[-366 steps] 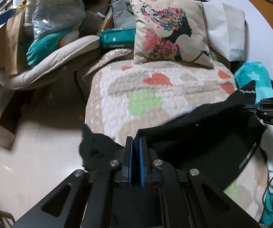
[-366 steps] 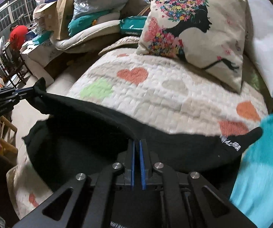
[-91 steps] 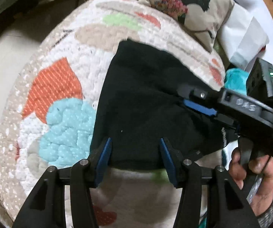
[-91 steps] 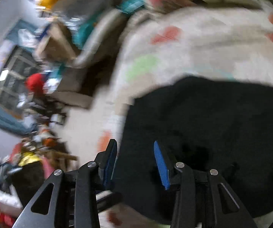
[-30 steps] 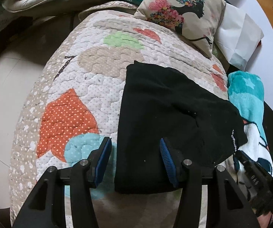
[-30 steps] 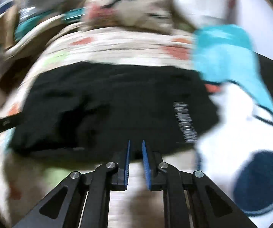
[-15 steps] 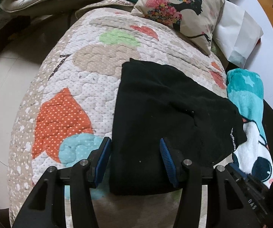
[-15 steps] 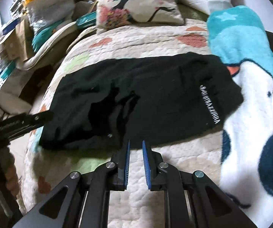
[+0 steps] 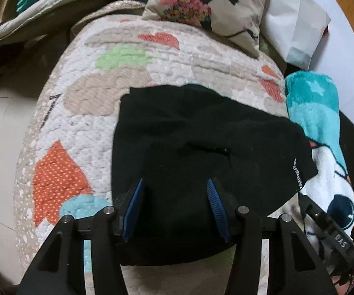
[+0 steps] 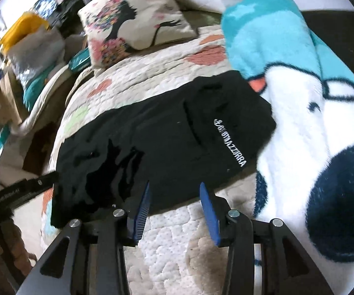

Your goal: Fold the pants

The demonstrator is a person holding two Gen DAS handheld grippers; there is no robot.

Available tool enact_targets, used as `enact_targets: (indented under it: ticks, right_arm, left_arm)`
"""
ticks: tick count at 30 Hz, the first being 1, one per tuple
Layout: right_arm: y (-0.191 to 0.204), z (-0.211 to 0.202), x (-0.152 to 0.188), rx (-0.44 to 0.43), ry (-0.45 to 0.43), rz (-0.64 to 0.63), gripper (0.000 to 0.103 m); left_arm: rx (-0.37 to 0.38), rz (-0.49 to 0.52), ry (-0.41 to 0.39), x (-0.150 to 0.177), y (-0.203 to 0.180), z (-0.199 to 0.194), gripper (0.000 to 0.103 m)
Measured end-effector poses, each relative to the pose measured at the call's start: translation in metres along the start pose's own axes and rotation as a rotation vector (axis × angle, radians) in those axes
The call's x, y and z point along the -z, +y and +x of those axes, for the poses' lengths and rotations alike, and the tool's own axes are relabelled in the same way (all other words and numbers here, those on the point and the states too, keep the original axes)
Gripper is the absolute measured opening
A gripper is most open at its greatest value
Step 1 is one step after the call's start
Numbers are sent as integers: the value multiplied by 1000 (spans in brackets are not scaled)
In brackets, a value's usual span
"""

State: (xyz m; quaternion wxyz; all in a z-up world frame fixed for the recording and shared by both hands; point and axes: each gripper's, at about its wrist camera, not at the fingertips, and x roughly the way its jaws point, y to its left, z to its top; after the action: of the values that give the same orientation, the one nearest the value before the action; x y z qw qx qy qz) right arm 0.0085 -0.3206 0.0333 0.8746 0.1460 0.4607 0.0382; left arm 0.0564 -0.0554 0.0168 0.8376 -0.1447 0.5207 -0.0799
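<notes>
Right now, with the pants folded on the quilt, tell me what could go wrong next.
The black pants lie near the quilt's rounded edge, so a careless tug could slide them toward the floor. The right hand-held gripper is opening with nothing between its pads; closing low may pinch quilt. The pants' logo end touches the fleece blanket, which could catch and undo the fold.

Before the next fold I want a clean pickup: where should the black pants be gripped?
Probably the pants' near edge, pinched from the front. It lies flat on the quilt, just ahead of the right gripper, whose jaws are opening with nothing between them.
</notes>
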Motion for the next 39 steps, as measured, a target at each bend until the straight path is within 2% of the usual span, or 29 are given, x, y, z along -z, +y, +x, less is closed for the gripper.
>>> enact_targets:
  ticks: [3,7,14,20,23,27,32,39]
  right_arm:
    - [-4,1,1,-28,17,25,45]
    - [-5,2,3,-37,23,46,45]
    - [-22,0,4,-26,22,129,49]
    - [-41,7,5,-9,36,220,52]
    - [-46,11,3,2,14,259,53]
    - [-48,14,-3,18,-16,273,53]
    - [-52,23,-14,47,-21,301,53]
    - [-58,34,-22,86,-36,333,54]
  left_arm:
    - [-13,28,9,-2,-7,5,52]
    - [10,65,37,-13,-23,13,52]
    - [55,256,50,-59,-92,28,52]
    - [96,390,90,-78,-150,55,52]
    - [119,430,122,-84,-176,77,52]
    - [149,452,156,-95,-203,104,52]
    - [131,500,148,-103,-224,126,52]
    - [164,461,180,-116,-228,151,52]
